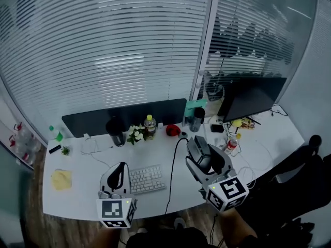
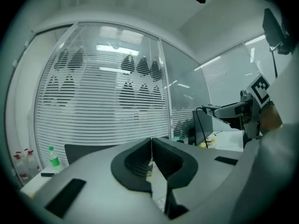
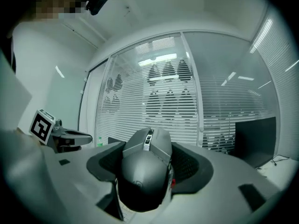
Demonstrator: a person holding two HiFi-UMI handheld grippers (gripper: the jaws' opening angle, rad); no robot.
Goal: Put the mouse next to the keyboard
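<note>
A grey computer mouse (image 3: 147, 164) sits clamped between the jaws of my right gripper (image 3: 148, 169); in the head view the mouse (image 1: 199, 150) is lifted above the white desk (image 1: 77, 200), right of the keyboard. The white keyboard (image 1: 147, 179) lies near the desk's front edge. My left gripper (image 1: 120, 175) hovers over the keyboard's left end, its jaws pressed together with nothing between them; the left gripper view shows the closed pads (image 2: 150, 164).
A black cable (image 1: 173, 169) runs down the desk right of the keyboard. Along the back stand a dark cup (image 1: 115, 132), flowers (image 1: 136, 134), a yellow-capped bottle (image 1: 150, 126), a red object (image 1: 172, 130) and a monitor (image 1: 252, 99). A yellow cloth (image 1: 61, 179) lies far left.
</note>
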